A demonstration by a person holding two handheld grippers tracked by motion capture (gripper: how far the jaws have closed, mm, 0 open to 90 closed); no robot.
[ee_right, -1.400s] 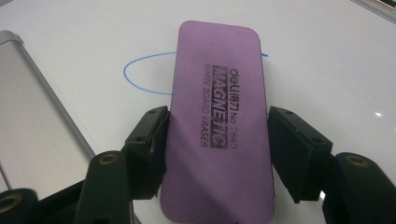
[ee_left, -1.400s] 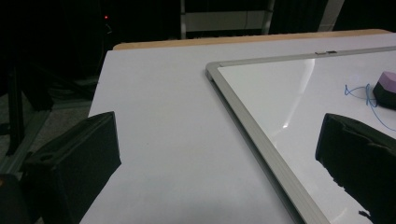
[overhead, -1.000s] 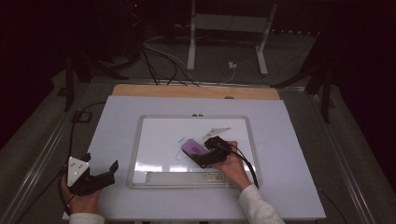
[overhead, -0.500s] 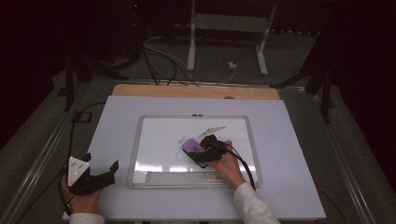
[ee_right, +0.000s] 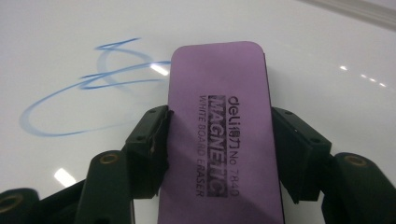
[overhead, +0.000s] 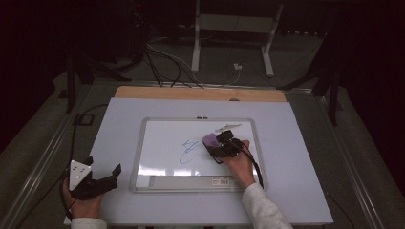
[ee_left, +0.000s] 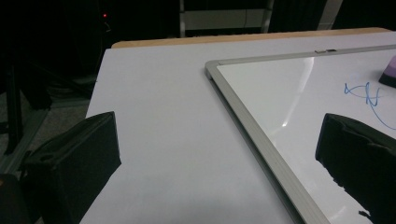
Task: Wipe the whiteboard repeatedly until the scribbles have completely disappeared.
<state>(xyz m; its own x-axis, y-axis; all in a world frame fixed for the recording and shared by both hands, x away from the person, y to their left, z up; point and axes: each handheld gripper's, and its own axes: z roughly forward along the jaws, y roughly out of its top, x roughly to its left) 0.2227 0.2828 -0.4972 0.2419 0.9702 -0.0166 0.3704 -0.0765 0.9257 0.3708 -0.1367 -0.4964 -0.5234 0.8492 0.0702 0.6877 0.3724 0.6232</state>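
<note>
A purple whiteboard eraser lies flat on the whiteboard, just right of a blue scribble. My right gripper has just been closing and its pads now press on the eraser's two long sides. In the high view the eraser and right gripper are at the board's middle right, beside the scribble. My left gripper rests open on the table left of the board, with nothing between its jaws. In the left gripper view, the left gripper faces the board's frame.
A grey marker lies on the whiteboard beyond the eraser. The board sits on a pale table top with a wooden strip along its far edge. Cables and a stand's legs are on the floor behind.
The right gripper's jaws have come in onto the eraser's sides. Hand and eraser have shifted slightly right and away, off the scribble. The left gripper has not moved.
</note>
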